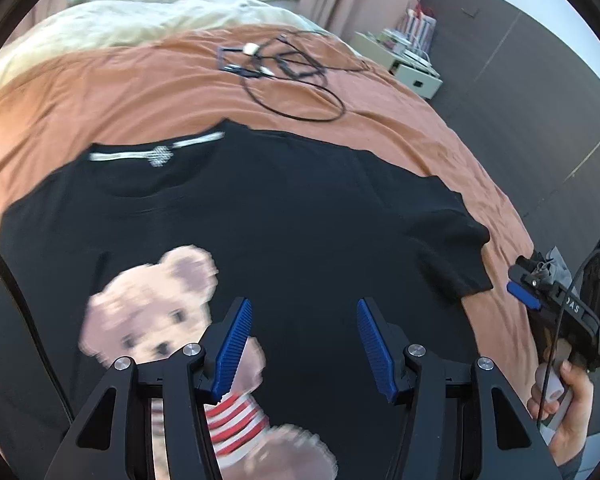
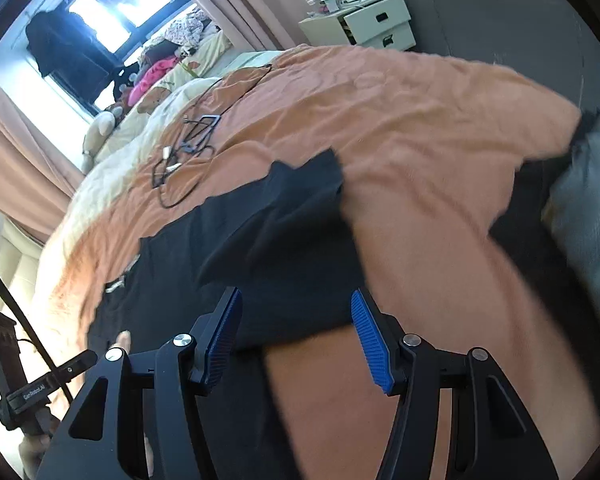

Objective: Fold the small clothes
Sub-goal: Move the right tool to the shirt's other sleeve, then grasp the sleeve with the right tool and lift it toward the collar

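Black cotton fills the left wrist view: the T-shirt (image 1: pixel 300 216) lies spread face-up on the orange bedspread (image 1: pixel 100 92), its collar at 11 o'clock, one sleeve reaching toward 3 o'clock, and a teddy-bear print (image 1: pixel 160 320) at 7 o'clock. The left hand-held gripper (image 1: pixel 304 344) hangs above the shirt's chest with its blue pads wide apart, grasping nothing. At 4 o'clock the right hand-held gripper (image 1: pixel 540 296) sits off the sleeve's edge. A tangle of cables (image 1: pixel 288 68) lies at 12 o'clock. From the right wrist view, the right hand-held gripper (image 2: pixel 296 340) is likewise spread and empty over the sleeve hem, and a bedside cabinet (image 2: pixel 364 24) stands at 1 o'clock.
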A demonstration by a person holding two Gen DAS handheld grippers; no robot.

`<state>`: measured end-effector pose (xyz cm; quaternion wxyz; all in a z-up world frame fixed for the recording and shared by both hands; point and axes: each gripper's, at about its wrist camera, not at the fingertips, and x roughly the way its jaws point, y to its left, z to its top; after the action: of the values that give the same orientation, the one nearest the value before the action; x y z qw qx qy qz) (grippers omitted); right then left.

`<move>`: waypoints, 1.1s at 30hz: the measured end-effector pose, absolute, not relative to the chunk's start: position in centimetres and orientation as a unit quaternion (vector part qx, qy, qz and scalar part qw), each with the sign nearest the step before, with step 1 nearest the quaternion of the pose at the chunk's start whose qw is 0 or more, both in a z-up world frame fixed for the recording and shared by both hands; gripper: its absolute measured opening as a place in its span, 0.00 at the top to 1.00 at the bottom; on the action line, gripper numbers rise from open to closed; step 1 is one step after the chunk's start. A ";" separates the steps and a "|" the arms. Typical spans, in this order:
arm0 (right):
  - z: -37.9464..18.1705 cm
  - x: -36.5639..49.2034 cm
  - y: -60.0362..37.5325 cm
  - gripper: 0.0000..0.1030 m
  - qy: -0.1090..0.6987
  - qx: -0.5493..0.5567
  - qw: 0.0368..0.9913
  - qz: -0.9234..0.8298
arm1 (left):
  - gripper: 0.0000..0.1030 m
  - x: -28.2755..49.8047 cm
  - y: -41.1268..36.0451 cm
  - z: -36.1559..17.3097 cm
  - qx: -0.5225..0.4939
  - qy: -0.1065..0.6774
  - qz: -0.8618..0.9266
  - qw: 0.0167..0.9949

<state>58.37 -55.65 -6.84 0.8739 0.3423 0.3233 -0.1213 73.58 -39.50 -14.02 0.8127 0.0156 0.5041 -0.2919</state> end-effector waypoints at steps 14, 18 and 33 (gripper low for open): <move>-8.8 65.9 -59.2 0.50 0.345 0.333 0.873 -0.090 | 0.66 77.2 -47.8 -18.8 0.015 0.518 -0.329 0.790; -8.9 67.1 -60.2 0.90 0.346 0.342 0.870 -0.079 | 0.71 77.7 -50.3 -19.8 0.015 0.521 -0.347 0.780; -2.3 66.3 -56.0 0.98 0.313 0.285 0.905 -0.032 | 0.78 77.7 -51.0 -19.2 -0.004 0.536 -0.354 0.766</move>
<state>66.29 -56.02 -2.33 0.9053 0.2849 0.3135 -0.0322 77.68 -50.97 -19.19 0.7661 -0.0037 0.5362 -0.3543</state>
